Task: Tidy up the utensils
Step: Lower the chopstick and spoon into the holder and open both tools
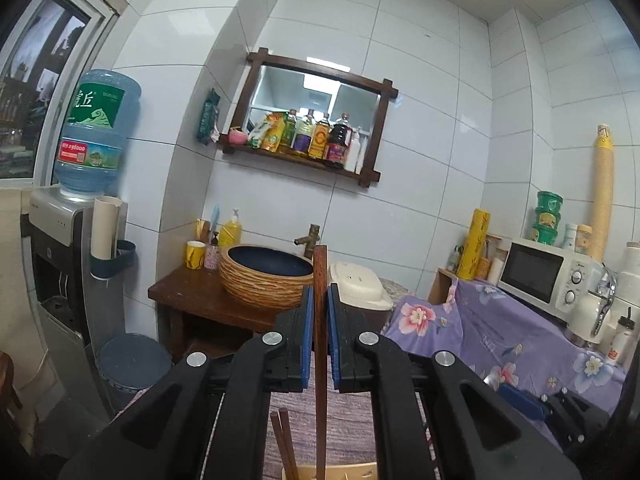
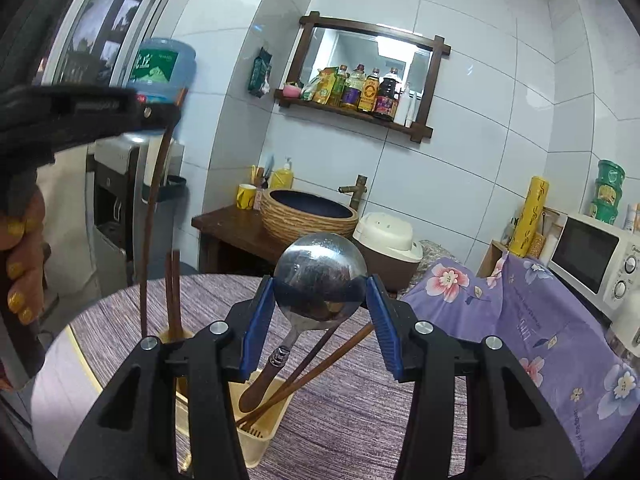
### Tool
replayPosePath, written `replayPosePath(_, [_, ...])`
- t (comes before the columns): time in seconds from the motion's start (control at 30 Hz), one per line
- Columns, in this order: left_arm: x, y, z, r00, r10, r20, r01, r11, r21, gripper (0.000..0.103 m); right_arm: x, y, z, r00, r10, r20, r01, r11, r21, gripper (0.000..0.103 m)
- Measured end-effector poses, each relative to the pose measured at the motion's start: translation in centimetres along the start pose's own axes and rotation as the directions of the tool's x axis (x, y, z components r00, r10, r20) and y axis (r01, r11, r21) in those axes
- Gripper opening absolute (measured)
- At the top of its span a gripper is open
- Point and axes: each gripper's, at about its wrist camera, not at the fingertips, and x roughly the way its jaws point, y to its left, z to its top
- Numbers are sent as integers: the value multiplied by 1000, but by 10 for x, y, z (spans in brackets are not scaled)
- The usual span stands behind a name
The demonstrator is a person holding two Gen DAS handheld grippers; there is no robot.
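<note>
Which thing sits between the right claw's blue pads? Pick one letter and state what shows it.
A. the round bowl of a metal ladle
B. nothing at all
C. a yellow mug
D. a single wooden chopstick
A: in the right wrist view the right claw has its blue pads against both sides of the metal ladle, whose handle runs down into the beige utensil holder.

Chopstick (image 1: pixel 320 360) lower end cut off; left claw (image 2: pixel 176 114) blurred.

ladle (image 2: pixel 320 276) in holder (image 2: pixel 262 436) on table (image 2: pixel 360 420); chopsticks (image 2: pixel 174 292) left; microwave (image 2: pixel 592 260) right
</note>
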Motion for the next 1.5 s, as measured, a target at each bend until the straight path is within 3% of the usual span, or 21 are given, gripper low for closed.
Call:
replayPosePath(0.2, [-2,-8,-13,999,3,33,-5,999,46,8,8,10,-26,999,15,-28,-16,1000,-13,48])
replayPosePath(0.27, [4,-8,-3,1000,-5,10,5,999,34,8,10,9,-23,999,21,-30,-21,1000,-5,48])
replayPosePath(0.4, [-4,-14,20,997,-12,71,8,999,52,8,5,1,-11,1000,2,4,-2,1000,9,48])
replayPosePath(0.57, [-1,-12,11,995,19,94,-23,999,41,8,10,6,-17,1000,2,-11,-2,1000,-5,48])
replayPosePath(0.9, [2,4,-70,998,39,-42,-37,998,57,8,9,36,-67,997,36,-62,-39,998,-54,48])
replayPosePath(1.1, [8,16,-97,987,31,-155,-24,999,49,8,14,42,-84,995,35,-89,-39,998,-53,48])
replayPosePath(1.23, [10,16,-105,982,40,-184,-29,998,61,8,14,42,-86,995,31,-95,-37,997,-63,49])
replayPosePath(1.3, [11,18,-106,979,37,-200,-28,998,49,8,13,42,-87,996,16,-87,-22,997,-73,66])
replayPosePath(1.37, [7,19,-106,978,39,-203,-31,999,42,8,8,42,-87,998,12,-70,-17,998,-68,69])
replayPosePath(1.4, [5,20,-105,978,34,-206,-27,999,40,10,6,41,-87,998,11,-68,-15,998,-62,70])
replayPosePath(1.5, [-8,22,-103,978,34,-204,-29,999,28,31,-4,35,-87,998,9,-59,-11,1000,-29,71])
